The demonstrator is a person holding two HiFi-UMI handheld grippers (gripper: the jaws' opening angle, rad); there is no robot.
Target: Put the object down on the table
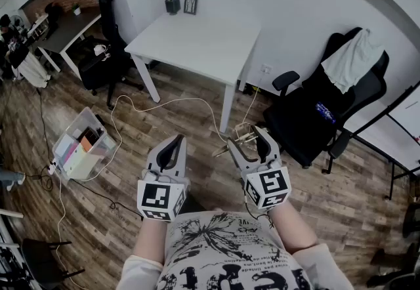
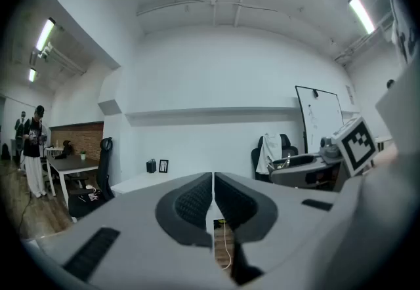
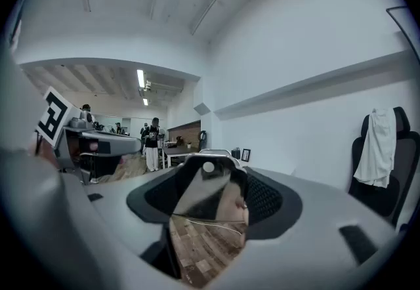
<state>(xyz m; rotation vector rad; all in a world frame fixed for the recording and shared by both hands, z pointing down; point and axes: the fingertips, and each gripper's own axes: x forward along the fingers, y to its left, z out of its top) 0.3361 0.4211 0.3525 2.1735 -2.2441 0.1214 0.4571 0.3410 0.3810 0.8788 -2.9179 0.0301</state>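
Note:
My right gripper (image 1: 247,140) is held at waist height over the wooden floor, shut on a shiny metal object (image 1: 240,136) with thin wire-like parts. In the right gripper view the object (image 3: 209,191) fills the wide gap between the pads, mirror-bright, with a small round rivet near its top. My left gripper (image 1: 174,146) hangs beside it, shut and empty; its dark ribbed pads (image 2: 197,202) meet along a thin line. The white table (image 1: 197,42) stands well ahead of both grippers, and its top (image 2: 141,182) shows beyond the left jaws.
A small dark item (image 1: 172,4) and a picture frame (image 1: 190,4) stand at the table's back edge. A black office chair (image 1: 321,108) draped with white cloth is to the right. On the floor lie a plastic box (image 1: 82,145) and a white cable (image 1: 164,106). A person (image 2: 31,147) stands far left.

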